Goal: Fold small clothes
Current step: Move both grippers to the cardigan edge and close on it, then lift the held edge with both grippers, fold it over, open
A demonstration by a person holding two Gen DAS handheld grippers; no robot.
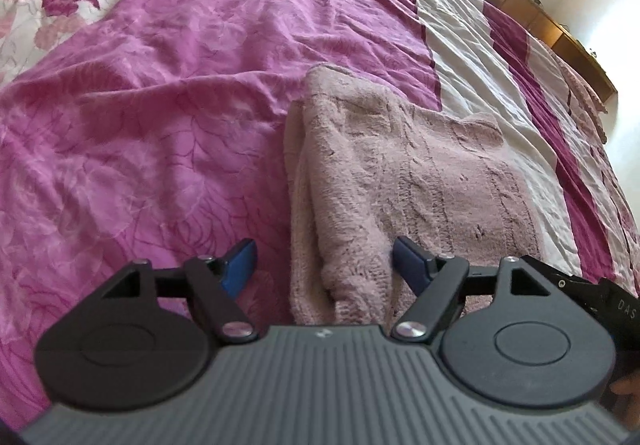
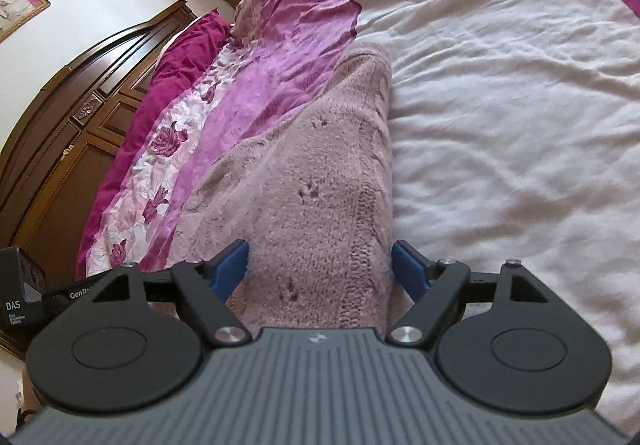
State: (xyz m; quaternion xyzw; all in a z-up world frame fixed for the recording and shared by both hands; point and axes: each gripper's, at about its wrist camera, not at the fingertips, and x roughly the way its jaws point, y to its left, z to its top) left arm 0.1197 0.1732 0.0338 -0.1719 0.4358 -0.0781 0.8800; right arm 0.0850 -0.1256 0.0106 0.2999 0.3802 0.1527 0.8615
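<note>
A pale pink fuzzy knit garment (image 1: 400, 173) lies folded on the bed, with a layered edge along its left side. My left gripper (image 1: 324, 265) hangs open over its near left corner. One blue pad (image 1: 240, 265) is over the bedspread and the other pad (image 1: 408, 261) is against the knit. In the right wrist view the same garment (image 2: 312, 185) runs away from me as a long strip. My right gripper (image 2: 320, 269) stands open astride its near end, with a blue pad (image 2: 232, 269) at each side and knit between them.
The bedspread (image 1: 160, 105) is magenta with floral and white bands (image 2: 500, 105). A dark wooden headboard (image 2: 60, 125) stands at the left, and a wooden ledge (image 1: 552, 21) runs beyond the bed's far side. The other gripper's black body (image 2: 20, 301) shows at the frame edge.
</note>
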